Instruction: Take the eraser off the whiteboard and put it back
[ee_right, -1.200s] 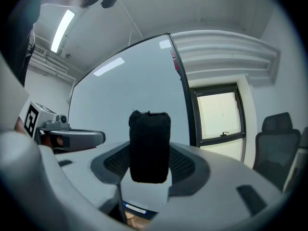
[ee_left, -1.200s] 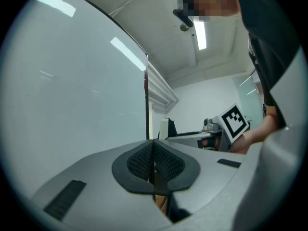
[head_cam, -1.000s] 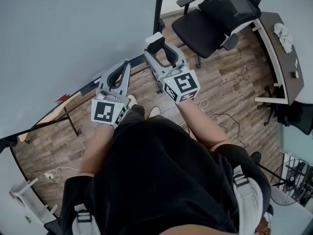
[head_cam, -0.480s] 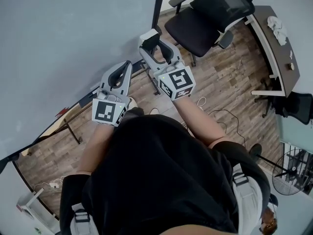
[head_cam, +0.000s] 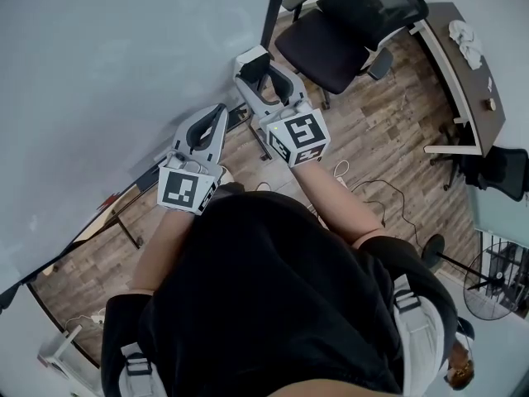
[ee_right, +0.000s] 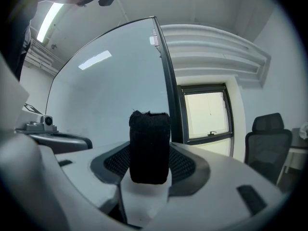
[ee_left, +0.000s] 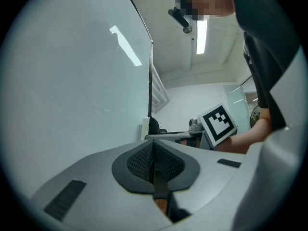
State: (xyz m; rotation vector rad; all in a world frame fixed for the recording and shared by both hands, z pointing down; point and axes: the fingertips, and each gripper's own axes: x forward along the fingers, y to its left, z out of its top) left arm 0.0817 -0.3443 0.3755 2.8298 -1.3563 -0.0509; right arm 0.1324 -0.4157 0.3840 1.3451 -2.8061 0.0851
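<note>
My right gripper point(ee_right: 149, 170) is shut on the eraser point(ee_right: 149, 146), a white block with a black felt face that stands upright between the pads. In the head view the eraser point(head_cam: 251, 57) sits at the tip of the right gripper point(head_cam: 259, 71), close to the right edge of the whiteboard point(head_cam: 99, 81). The left gripper point(head_cam: 219, 110) is held lower and to the left, beside the board, with its pads pressed together on nothing. From the left gripper view, those mesh pads point(ee_left: 144, 161) meet in a line, and the whiteboard point(ee_left: 72, 81) fills the left side.
A black office chair point(head_cam: 351, 27) stands on the wood floor beyond the right gripper. A desk point(head_cam: 467, 73) runs along the right wall, with cables and a fan point(head_cam: 496, 284) on the floor nearby. The whiteboard's dark frame post point(ee_right: 171, 95) and a window point(ee_right: 207, 112) lie ahead.
Both grippers have drifted a little along the whiteboard's face. The right one still holds the eraser and the left stays shut.
</note>
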